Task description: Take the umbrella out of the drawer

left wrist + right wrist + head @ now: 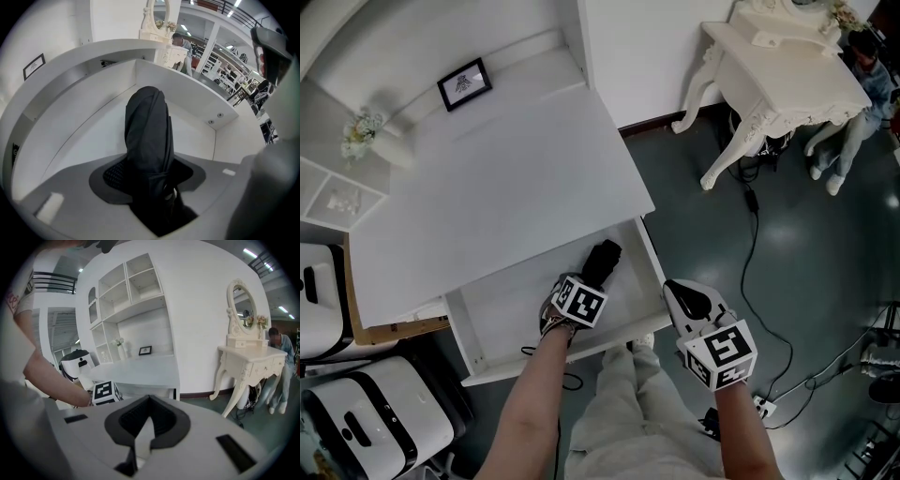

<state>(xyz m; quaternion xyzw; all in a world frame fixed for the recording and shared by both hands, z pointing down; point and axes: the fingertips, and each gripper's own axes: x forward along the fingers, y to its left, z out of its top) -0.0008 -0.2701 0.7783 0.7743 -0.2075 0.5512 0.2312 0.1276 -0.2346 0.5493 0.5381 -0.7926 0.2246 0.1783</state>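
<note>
A folded black umbrella (pixel 603 262) lies in the open white drawer (pixel 502 314) of the desk, near its right side. My left gripper (pixel 587 281) reaches down into the drawer onto the umbrella's near end. In the left gripper view the umbrella (pixel 147 131) fills the space between the jaws, and the left gripper (pixel 151 185) is shut on it. My right gripper (pixel 688 298) hangs outside the drawer, to the right of its front corner, above the floor. It holds nothing, and the right gripper (pixel 149 404) has its dark pads together.
The white desk top (pixel 487 187) carries a framed picture (pixel 464 82) and a small flower vase (pixel 361 131). An ornate white dressing table (pixel 787 84) stands at the far right, with a person (pixel 277 348) beside it. A black cable (pixel 755 244) runs across the dark floor. White appliances (pixel 375 417) stand at the left.
</note>
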